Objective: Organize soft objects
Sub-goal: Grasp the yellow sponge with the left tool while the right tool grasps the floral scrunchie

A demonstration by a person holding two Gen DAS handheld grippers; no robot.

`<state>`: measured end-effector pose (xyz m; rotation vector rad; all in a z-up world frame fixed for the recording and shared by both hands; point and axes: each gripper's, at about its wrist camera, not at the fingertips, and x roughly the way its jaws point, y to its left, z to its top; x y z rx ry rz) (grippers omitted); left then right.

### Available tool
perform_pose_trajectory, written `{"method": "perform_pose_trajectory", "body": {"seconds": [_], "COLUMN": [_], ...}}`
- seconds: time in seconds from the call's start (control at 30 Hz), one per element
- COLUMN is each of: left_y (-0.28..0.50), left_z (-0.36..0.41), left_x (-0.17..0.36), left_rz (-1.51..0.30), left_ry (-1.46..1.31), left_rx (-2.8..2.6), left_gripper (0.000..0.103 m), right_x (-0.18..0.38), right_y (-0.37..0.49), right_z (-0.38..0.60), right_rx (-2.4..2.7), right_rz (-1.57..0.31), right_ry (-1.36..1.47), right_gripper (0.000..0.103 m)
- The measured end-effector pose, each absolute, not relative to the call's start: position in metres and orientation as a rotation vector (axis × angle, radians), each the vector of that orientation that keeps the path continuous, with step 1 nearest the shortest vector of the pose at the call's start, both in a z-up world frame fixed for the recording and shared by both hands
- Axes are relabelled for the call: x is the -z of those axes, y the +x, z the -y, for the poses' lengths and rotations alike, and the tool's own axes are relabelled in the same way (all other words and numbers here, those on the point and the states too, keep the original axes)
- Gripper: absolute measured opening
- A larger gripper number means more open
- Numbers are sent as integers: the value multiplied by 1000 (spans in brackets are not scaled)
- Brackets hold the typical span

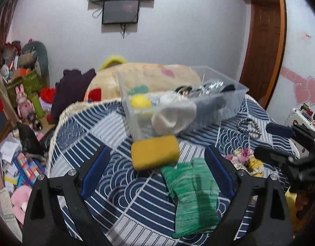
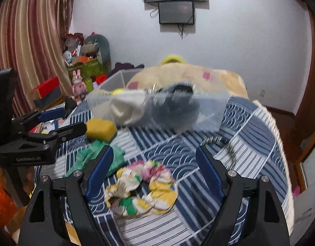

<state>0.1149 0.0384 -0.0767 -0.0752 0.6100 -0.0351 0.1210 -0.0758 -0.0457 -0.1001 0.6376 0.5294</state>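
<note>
Where motion blurs it, clear bin [image 2: 208,106] contents stay indistinct

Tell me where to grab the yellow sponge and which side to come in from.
Grip the yellow sponge across its short sides, mid-block, with the left gripper, which is open and already lined up. Come from the near side, slightly above: the clear bin crowds its far edge and the green cloth lies at its near right corner.
</note>
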Motion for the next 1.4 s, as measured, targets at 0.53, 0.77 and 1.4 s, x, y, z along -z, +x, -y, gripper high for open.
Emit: {"method": "perform_pose_trajectory", "body": {"seconds": [0.53, 0.77, 1.4], "left_y": [150, 142, 106], "left_z": [-41, -43, -28], "left_x": [107, 107, 24], "left_rz": [-728, -717, -472], "left_ry": [-187, -196, -140], "left_rx": [57, 67, 107], "left_gripper": [65, 55, 53], "right_x": [88, 84, 12], "right_y": [108, 111, 124], "right_z": [64, 72, 114], "right_rx": [-542, -557, -457], "right_rz": [-739, -749, -542], "right_ry": [-146, -108, -24], "right_gripper": [58, 14, 10]}}
